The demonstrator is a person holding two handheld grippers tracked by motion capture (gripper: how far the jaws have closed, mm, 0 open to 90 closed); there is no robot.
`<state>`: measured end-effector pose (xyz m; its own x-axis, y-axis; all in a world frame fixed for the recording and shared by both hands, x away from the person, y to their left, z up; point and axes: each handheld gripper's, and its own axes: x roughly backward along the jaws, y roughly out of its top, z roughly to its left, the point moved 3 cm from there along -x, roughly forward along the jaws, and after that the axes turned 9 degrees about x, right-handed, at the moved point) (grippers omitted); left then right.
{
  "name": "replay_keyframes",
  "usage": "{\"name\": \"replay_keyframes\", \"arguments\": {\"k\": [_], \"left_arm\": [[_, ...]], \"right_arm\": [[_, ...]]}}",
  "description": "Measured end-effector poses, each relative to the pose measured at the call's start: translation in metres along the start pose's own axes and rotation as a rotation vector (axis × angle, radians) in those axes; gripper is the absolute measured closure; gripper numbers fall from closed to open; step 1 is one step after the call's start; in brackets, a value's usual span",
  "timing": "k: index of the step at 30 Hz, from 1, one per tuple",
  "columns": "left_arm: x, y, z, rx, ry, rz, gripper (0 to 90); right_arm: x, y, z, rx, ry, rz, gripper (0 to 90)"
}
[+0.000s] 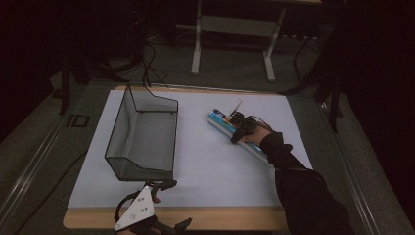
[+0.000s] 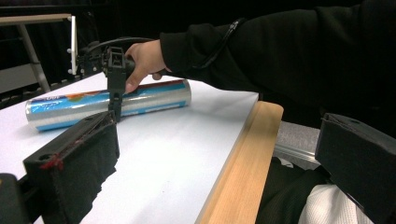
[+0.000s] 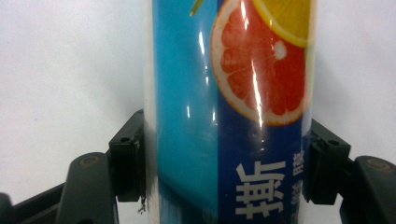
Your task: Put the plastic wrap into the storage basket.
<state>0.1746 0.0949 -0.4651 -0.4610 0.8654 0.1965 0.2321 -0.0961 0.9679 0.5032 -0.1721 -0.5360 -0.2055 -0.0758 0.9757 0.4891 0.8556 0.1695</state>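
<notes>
1. Glossy film roll [image 1: 240, 136] lies flat on white counter [image 1: 195, 166], right of wire basket [image 1: 142, 134]; right gripper [image 3: 224, 163] fingers clamp its sides.
2. Slick wrap could slip or tilt when lifted.
3. Left gripper [image 1: 155, 188], fingers apart and empty, offers no support.

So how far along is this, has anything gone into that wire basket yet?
Early on. Done: the right claw has clamped around the long blue roll with the grapefruit picture, jaws pressing both its sides. In hand: that roll, lying flat on the white table. Left: lifting it and, probably, placing it in the wire basket, which looks to hold nothing so far. The left claw hangs open at the table's near edge.
</notes>
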Motion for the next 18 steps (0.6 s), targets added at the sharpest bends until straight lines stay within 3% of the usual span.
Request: {"name": "replay_keyframes", "arguments": {"k": [5,8,14,18], "left_arm": [[0.000,0.000,0.000,0.001,0.001,0.003,0.3],[-0.001,0.000,-0.001,0.000,0.001,0.004,0.3],[-0.001,0.000,-0.001,-0.002,0.001,0.004,0.3],[-0.001,0.000,-0.001,0.001,0.003,0.003,0.3]], "right_arm": [[0.006,-0.003,-0.004,-0.033,0.018,-0.017,31.7],[0.015,-0.005,-0.007,-0.040,-0.005,-0.034,31.8],[0.039,-0.007,-0.012,-0.076,-0.012,-0.072,31.8],[0.060,-0.007,-0.013,-0.075,-0.022,-0.129,31.8]]}}
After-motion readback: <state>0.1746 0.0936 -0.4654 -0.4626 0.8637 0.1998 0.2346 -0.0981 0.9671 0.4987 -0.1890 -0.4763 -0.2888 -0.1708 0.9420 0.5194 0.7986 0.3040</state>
